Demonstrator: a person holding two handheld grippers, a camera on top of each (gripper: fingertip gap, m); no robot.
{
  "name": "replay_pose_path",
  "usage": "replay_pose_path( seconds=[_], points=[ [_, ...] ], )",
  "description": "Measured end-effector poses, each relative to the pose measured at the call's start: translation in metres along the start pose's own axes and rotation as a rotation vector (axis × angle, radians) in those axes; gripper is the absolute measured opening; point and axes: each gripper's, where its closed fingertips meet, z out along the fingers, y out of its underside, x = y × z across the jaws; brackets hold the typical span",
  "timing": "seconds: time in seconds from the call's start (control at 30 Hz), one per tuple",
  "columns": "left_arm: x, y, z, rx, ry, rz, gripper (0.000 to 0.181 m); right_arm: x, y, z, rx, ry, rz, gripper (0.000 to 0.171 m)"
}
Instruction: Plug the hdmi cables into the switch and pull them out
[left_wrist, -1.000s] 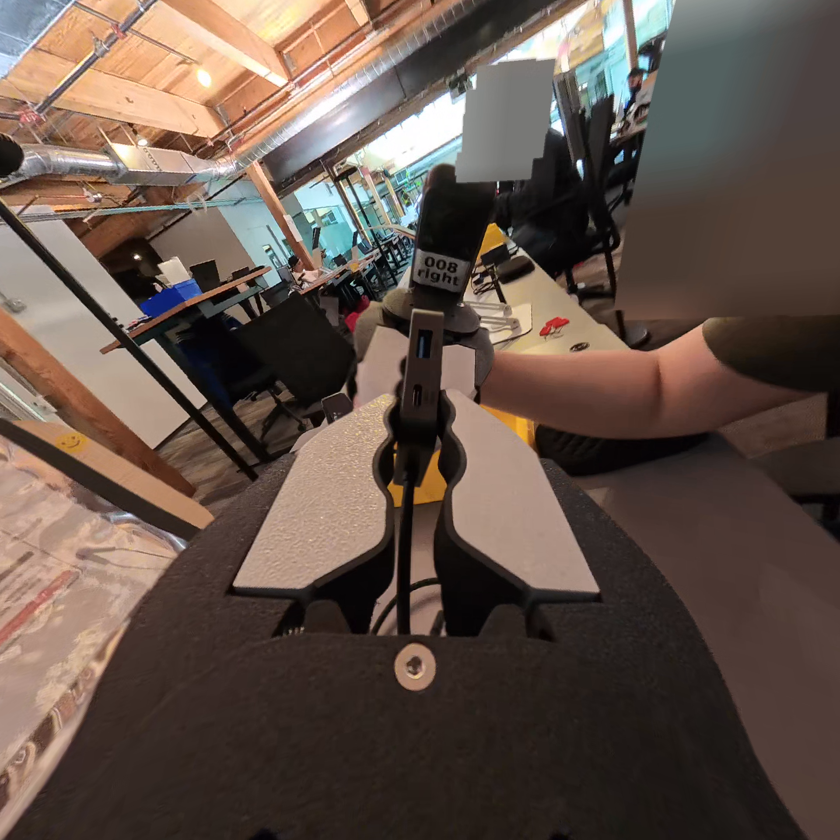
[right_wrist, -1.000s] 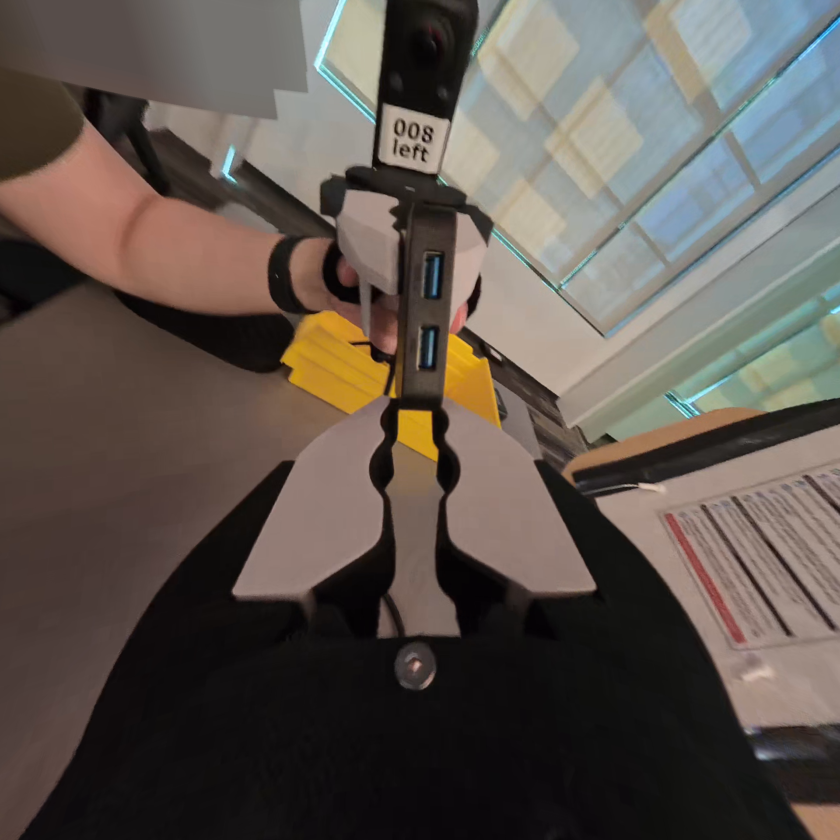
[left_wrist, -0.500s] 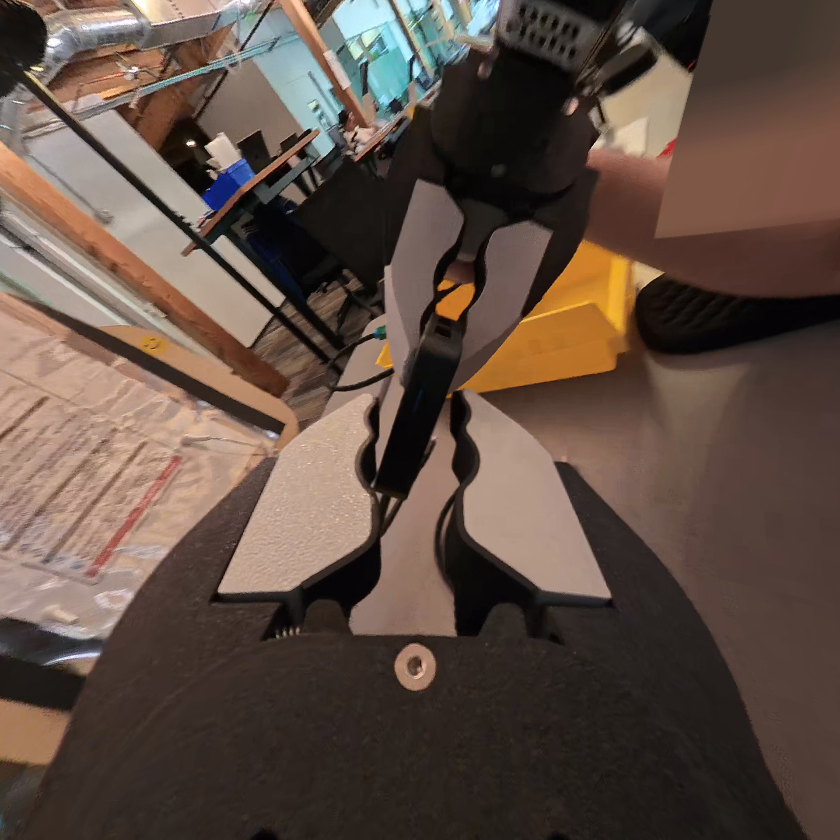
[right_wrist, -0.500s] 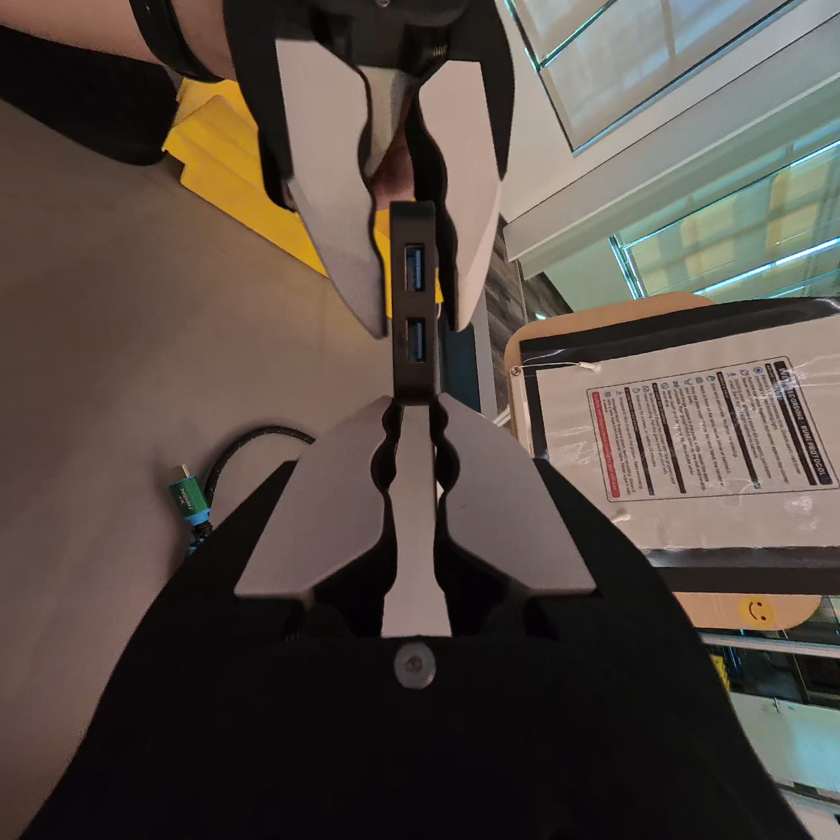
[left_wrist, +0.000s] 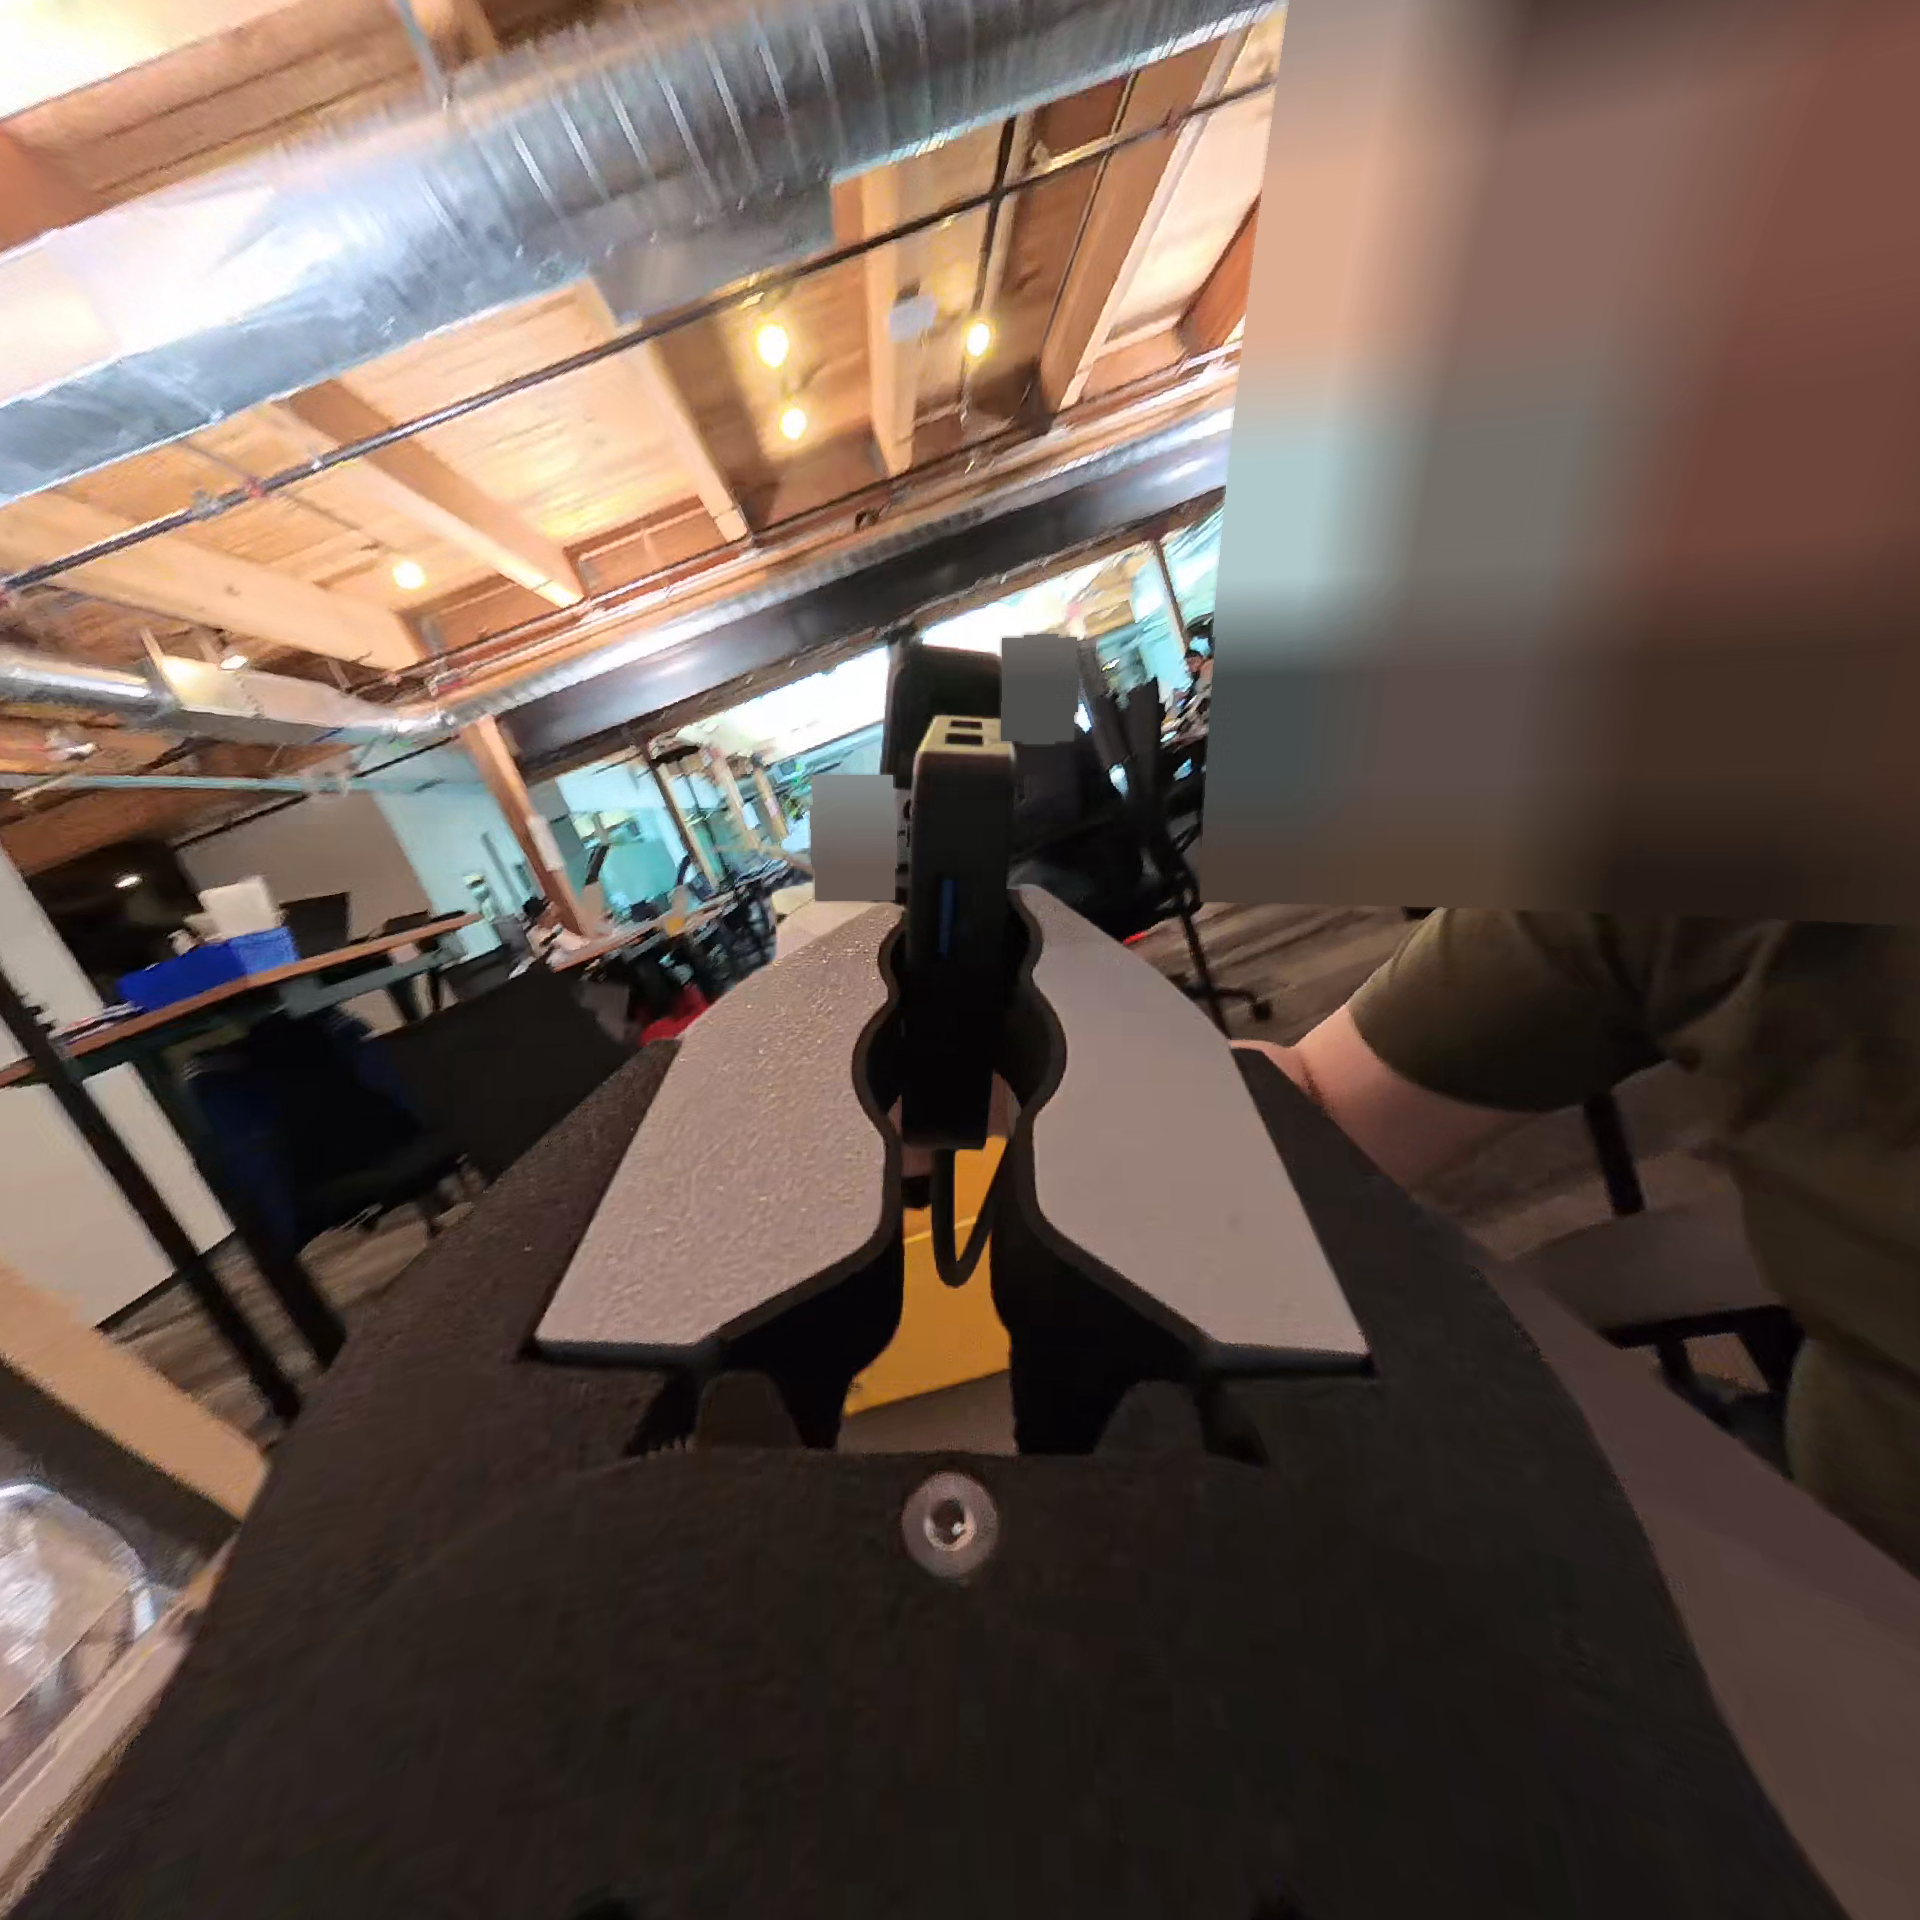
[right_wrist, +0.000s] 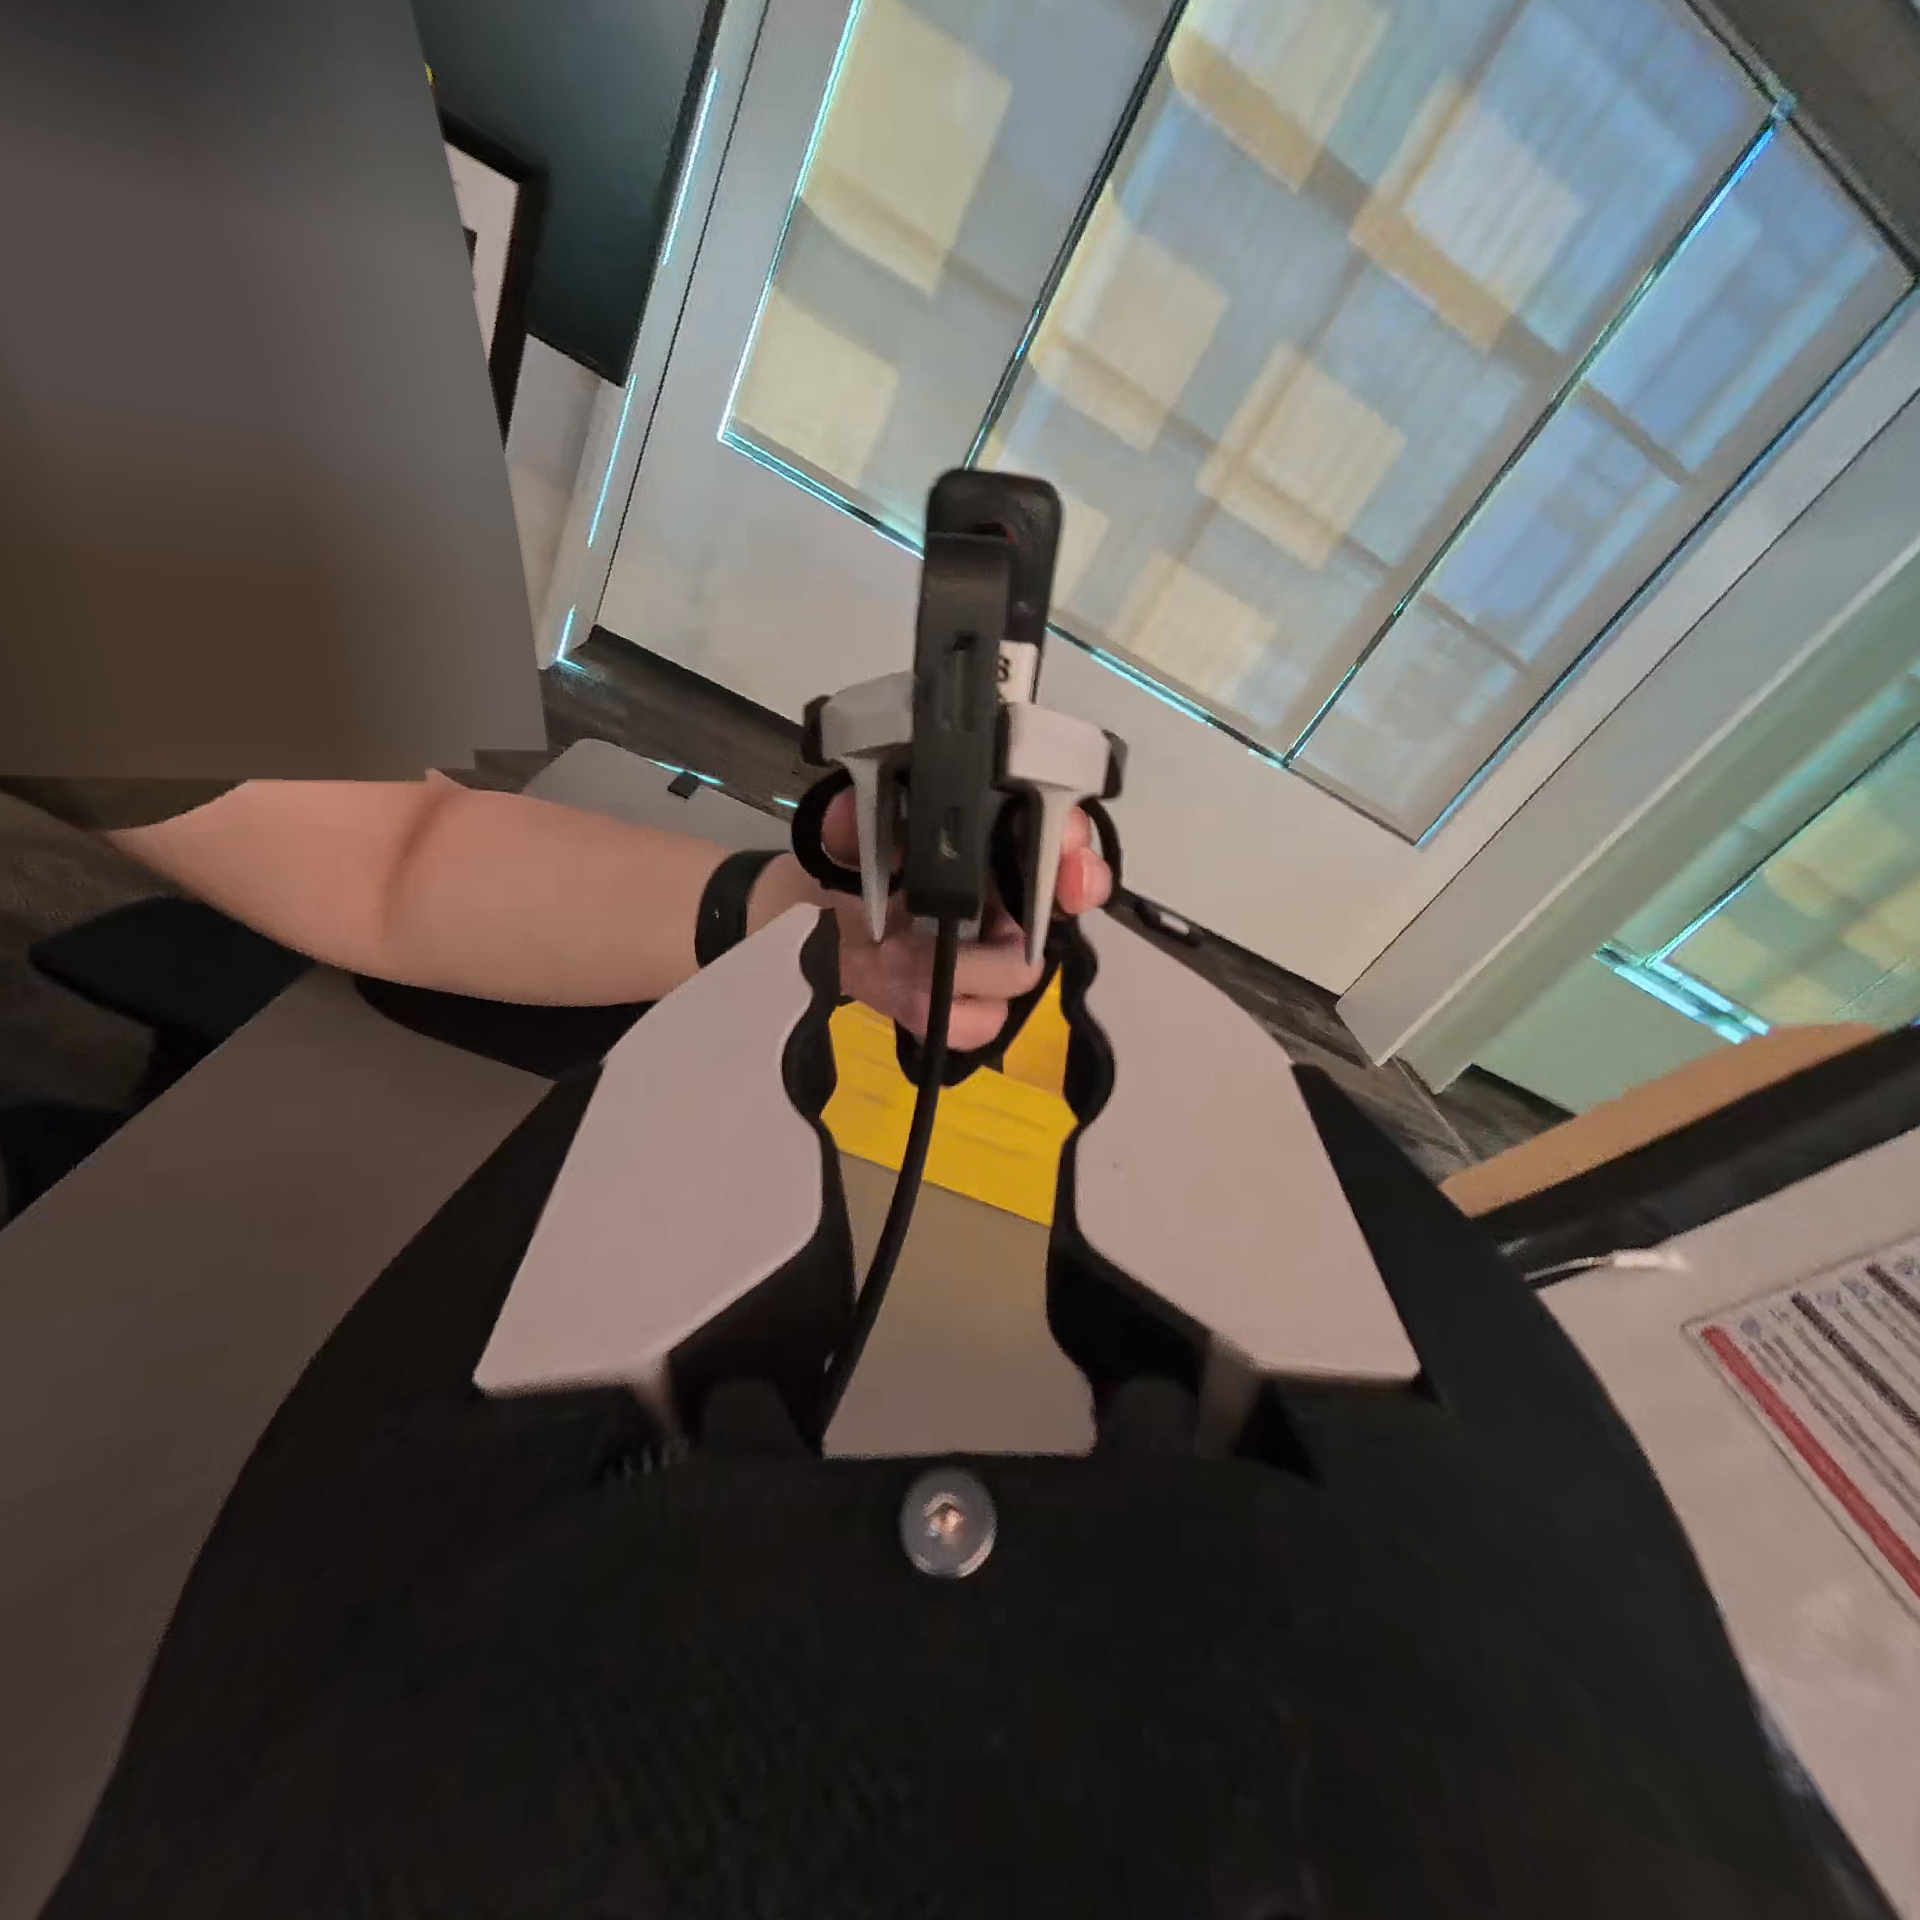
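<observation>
- The left tool (left_wrist: 954, 997) is clamping the switch (left_wrist: 954, 935), a dark slim box, between its two grey fingers (left_wrist: 769, 1122), which are pressing on its flanks.
- The switch is standing upright in that grip, its far end with two small ports rising beyond the fingertips and its near end sitting down in the gap between the fingers.
- A black cable (left_wrist: 951, 1216) is hanging from the near end of the switch, curling down between the left tool's fingers.
- In the right wrist view, the right tool (right_wrist: 951, 935) is standing spread wide, with nothing between its fingers (right_wrist: 675, 1174).
- Straight ahead of the right tool, the left tool (right_wrist: 956, 821) is facing it, with the switch (right_wrist: 951, 748) pinched between its pale fingers and a hand (right_wrist: 935, 987) wrapped around its grip.
- The cable (right_wrist: 904, 1174) is running from the switch down through the open gap of the right tool; whether it touches the fingers cannot be told.
- A yellow bin (right_wrist: 935, 1122) is lying on the grey surface (right_wrist: 260, 1195) just beyond the right tool's tips.
- A laminated sheet (right_wrist: 1829, 1392) is lying to the right of the right tool.
</observation>
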Motion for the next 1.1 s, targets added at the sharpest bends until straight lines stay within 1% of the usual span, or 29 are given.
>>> replay_pose_path(
  seconds=[0.07,0.1,0.17,0.23,0.3,0.33,0.37,0.43,0.47,0.53,0.57,0.6,0.67,0.73,0.8,0.87,0.93,1.0,1.1],
  points=[
    [0.002,0.004,0.002,-0.008,0.014,-0.010,0.014,-0.005,-0.004,0.007,0.000,0.024,-0.055,0.030],
    [0.003,0.007,0.002,-0.018,0.021,-0.009,0.014,-0.004,-0.005,0.008,-0.001,0.051,-0.079,0.016],
    [0.001,0.010,0.002,-0.019,0.011,-0.038,0.017,0.000,-0.004,0.008,-0.018,0.081,-0.092,0.016],
    [-0.013,0.017,0.000,-0.082,-0.075,-0.031,0.020,0.010,0.002,0.003,-0.081,0.121,-0.104,0.015],
    [-0.029,0.030,-0.009,-0.233,-0.198,0.078,0.030,0.020,0.012,-0.004,-0.197,0.181,-0.187,0.014],
    [-0.034,0.036,-0.013,-0.322,-0.239,0.136,0.032,0.025,0.018,-0.009,-0.276,0.224,-0.253,0.014],
    [-0.035,0.039,-0.016,-0.388,-0.259,0.173,0.038,0.030,0.023,-0.013,-0.344,0.259,-0.312,0.015],
    [-0.037,0.041,-0.016,-0.456,-0.292,0.207,0.044,0.035,0.027,-0.016,-0.430,0.313,-0.398,0.015],
    [-0.036,0.042,-0.014,-0.476,-0.297,0.237,0.045,0.032,0.029,-0.014,-0.455,0.301,-0.426,0.015],
    [-0.034,0.047,-0.011,-0.518,-0.301,0.332,0.043,0.021,0.035,-0.010,-0.489,0.233,-0.465,0.015],
    [-0.032,0.051,-0.010,-0.539,-0.288,0.362,0.041,0.019,0.037,-0.009,-0.492,0.229,-0.473,0.015],
    [-0.029,0.054,-0.010,-0.552,-0.266,0.363,0.031,0.019,0.038,-0.008,-0.493,0.226,-0.463,0.015],
    [-0.018,0.058,-0.011,-0.549,-0.178,0.278,0.024,0.011,0.040,-0.007,-0.463,0.151,-0.392,0.015],
    [-0.003,0.059,-0.011,-0.530,-0.056,0.128,0.015,-0.002,0.041,-0.006,-0.417,0.052,-0.302,0.017],
    [0.003,0.060,-0.010,-0.521,0.006,-0.023,0.013,-0.011,0.047,-0.009,-0.430,-0.017,-0.310,0.023],
    [0.006,0.061,-0.011,-0.504,0.049,-0.150,0.013,-0.013,0.047,-0.015,-0.414,-0.020,-0.443,0.026],
    [0.010,0.059,-0.014,-0.482,0.106,-0.263,0.013,-0.012,0.037,-0.019,-0.360,0.017,-0.548,0.033],
    [0.016,0.056,-0.019,-0.483,0.169,-0.396,0.014,-0.010,0.035,-0.020,-0.376,0.054,-0.621,0.036],
    [0.019,0.055,-0.030,-0.517,0.223,-0.563,0.014,-0.010,0.033,-0.012,-0.380,0.119,-0.823,0.039]
  ],
)
